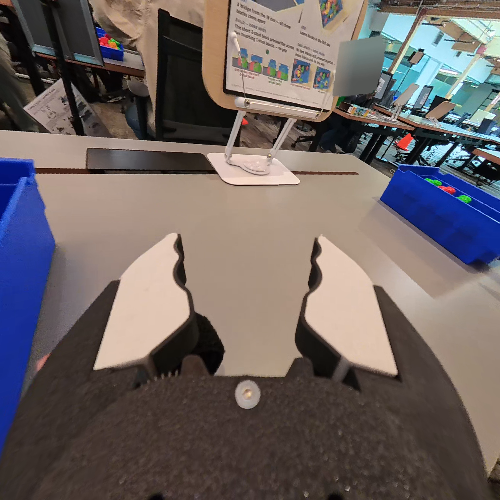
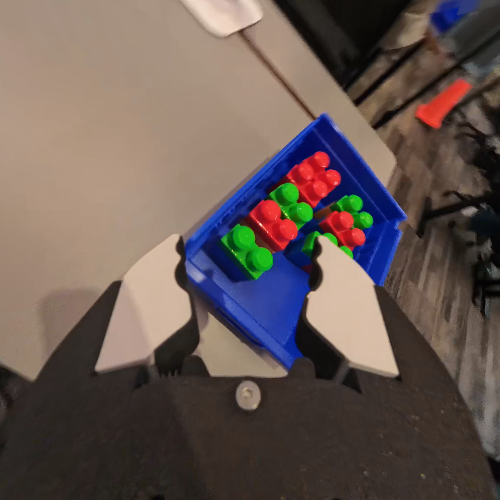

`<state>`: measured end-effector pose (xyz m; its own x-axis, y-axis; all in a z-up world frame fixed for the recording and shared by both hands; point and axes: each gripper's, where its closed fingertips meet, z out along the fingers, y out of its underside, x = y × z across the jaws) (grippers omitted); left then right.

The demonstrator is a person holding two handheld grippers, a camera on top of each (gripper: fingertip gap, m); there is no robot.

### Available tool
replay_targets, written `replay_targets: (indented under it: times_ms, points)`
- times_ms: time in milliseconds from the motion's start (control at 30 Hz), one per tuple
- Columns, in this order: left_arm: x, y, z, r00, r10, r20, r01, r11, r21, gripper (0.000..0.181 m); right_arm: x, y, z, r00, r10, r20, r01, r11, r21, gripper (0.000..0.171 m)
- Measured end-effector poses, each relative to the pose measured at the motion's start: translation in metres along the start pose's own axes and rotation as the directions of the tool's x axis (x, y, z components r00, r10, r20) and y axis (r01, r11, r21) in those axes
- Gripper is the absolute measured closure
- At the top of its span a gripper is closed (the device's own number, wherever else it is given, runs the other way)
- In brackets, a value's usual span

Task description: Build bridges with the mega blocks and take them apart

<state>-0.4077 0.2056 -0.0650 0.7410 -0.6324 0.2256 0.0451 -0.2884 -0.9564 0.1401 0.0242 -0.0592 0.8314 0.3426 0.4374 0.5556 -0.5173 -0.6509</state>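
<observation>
A: Right wrist view: we see red and green mega blocks [image 2: 273, 226] in the blue bin [image 2: 359, 173] at the table's [image 2: 108, 135] edge; our right gripper [image 2: 247, 243] hovers wide apart, empty.

B: Our left gripper [image 1: 249, 240] gapes over bare table, gripping nothing; another blue bin [image 1: 16, 243] sits left.

grey table [image 1: 243, 221], two blue bins [image 1: 443, 224], white stand base [image 1: 254, 173]
</observation>
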Motion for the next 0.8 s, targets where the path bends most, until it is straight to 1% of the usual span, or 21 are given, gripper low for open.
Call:
replay_targets:
  times_ms: [67, 133, 267, 367, 500, 600, 700, 733, 800]
  points:
    - [0.005, 0.002, 0.004, 1.000, 0.000, -0.016, 0.000, 1.000, -0.002, 0.092, 0.006, 0.009, 0.007, 0.986, -0.111, 0.127, 0.120, 0.991, -0.059, 0.095]
    - [0.009, 0.004, 0.007, 1.000, -0.003, -0.029, 0.003, 1.000, -0.005, 0.092, 0.009, 0.015, 0.014, 0.948, -0.189, 0.258, 0.214, 0.974, -0.074, 0.106]
    - [0.019, 0.008, 0.012, 0.997, -0.027, -0.072, 0.026, 1.000, -0.011, 0.093, 0.011, 0.027, 0.033, 0.860, -0.218, 0.461, 0.302, 0.946, -0.117, 0.113]
    - [0.025, 0.013, 0.013, 0.995, -0.029, -0.091, 0.026, 0.999, -0.029, 0.093, 0.007, 0.042, 0.049, 0.796, -0.241, 0.555, 0.392, 0.904, -0.169, 0.116]
    - [0.033, 0.018, 0.014, 0.994, -0.021, -0.109, 0.015, 0.999, -0.052, 0.094, -0.001, 0.065, 0.066, 0.736, -0.241, 0.632, 0.484, 0.841, -0.242, 0.118]
    - [0.039, 0.020, 0.018, 0.991, -0.017, -0.129, 0.008, 0.997, -0.071, 0.094, -0.008, 0.076, 0.077, 0.708, -0.238, 0.665, 0.529, 0.802, -0.276, 0.119]
    - [0.048, 0.020, 0.023, 0.988, -0.010, -0.155, -0.003, 0.997, -0.082, 0.094, -0.013, 0.081, 0.085, 0.695, -0.232, 0.680, 0.542, 0.791, -0.284, 0.128]
    - [0.051, 0.021, 0.024, 0.987, -0.003, -0.161, -0.011, 0.996, -0.084, 0.094, -0.014, 0.082, 0.088, 0.695, -0.230, 0.681, 0.541, 0.791, -0.285, 0.135]
    - [0.057, 0.022, 0.027, 0.984, 0.005, -0.179, -0.022, 0.996, -0.092, 0.094, -0.015, 0.081, 0.087, 0.698, -0.195, 0.689, 0.514, 0.807, -0.292, 0.136]
